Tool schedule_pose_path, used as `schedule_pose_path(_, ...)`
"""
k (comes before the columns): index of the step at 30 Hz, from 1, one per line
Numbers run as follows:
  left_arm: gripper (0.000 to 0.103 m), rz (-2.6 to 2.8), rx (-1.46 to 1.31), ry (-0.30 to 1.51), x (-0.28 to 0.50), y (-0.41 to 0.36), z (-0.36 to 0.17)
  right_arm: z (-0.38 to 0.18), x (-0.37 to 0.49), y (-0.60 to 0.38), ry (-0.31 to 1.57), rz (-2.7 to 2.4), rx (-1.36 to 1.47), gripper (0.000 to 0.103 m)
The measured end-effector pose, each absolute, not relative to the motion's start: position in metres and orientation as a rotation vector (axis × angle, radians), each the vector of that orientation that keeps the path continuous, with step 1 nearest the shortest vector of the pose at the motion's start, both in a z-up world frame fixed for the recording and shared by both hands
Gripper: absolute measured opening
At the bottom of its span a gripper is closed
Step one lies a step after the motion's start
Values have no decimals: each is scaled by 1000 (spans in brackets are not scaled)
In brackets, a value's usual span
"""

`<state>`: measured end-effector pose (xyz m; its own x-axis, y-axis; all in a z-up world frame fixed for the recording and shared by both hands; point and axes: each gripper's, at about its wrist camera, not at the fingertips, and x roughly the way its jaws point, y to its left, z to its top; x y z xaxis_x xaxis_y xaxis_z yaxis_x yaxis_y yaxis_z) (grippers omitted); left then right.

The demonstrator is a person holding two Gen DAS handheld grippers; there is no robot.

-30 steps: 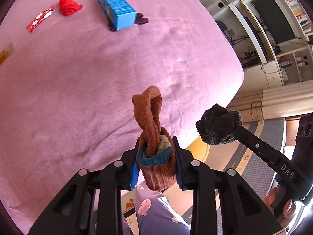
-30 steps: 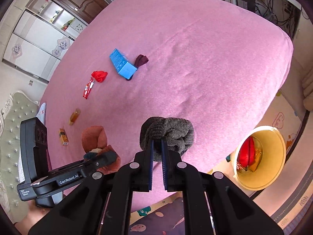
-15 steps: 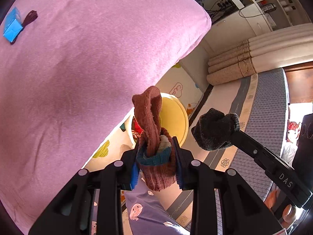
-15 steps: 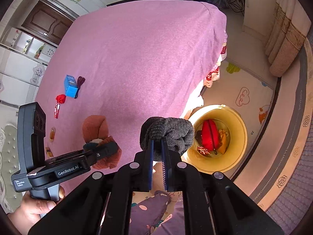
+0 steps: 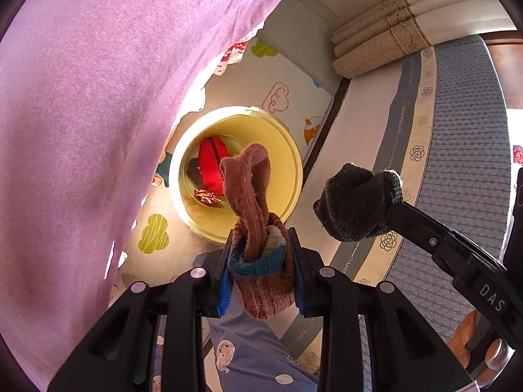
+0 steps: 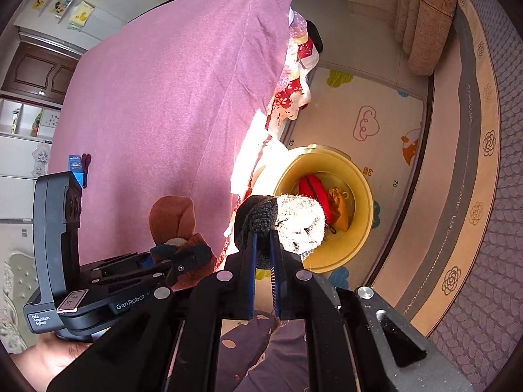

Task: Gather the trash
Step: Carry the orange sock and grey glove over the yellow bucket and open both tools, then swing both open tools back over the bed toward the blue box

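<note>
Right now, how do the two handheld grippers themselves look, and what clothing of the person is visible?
Both are black plastic. The left gripper has blue pads and silver screws; its body reads "GenRobot" and "Data Acquisition System". The right gripper has the same blue pads, and its arm reads "DAS". No cables show. Below, bluish-grey patterned trousers.

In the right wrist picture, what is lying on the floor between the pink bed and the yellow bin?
Nothing lies there: in the right wrist view the yellow bin stands right beside the pink bed, on the cloud-patterned mat.
</note>
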<state>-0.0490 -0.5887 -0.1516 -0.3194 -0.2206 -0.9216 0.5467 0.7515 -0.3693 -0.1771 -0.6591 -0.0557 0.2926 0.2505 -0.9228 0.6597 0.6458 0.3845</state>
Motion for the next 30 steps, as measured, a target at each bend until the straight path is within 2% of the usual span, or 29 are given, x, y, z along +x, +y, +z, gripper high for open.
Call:
schedule_pose_path(3,32,-798,259,1748,-49,-596,-158,-60,-179,-664,1286,-341,888,10)
schedule_pose_path(4,34,-807,251,1761,-49,-599,-160,-61,-179,-667,1290,-351,894,16)
schedule_pose_path(5,45,-802,251,1770,-49,-599,-162,-63,-181,-670,1296,-370,900,19)
schedule_pose_path(6,70,-785,262,1774,-48,-601,-163,-65,-182,-672,1300,-382,911,29)
schedule_pose_path(7,79,-768,279,1769,-47,-601,-164,-66,-183,-675,1301,-391,918,29)
schedule_pose_path(20,80,-714,312,1732,-35,-580,-160,-65,-183,-679,1304,-416,911,29)
schedule_pose_path(30,80,-677,225,1661,-13,-539,-129,-45,-149,-643,1300,-353,842,29)
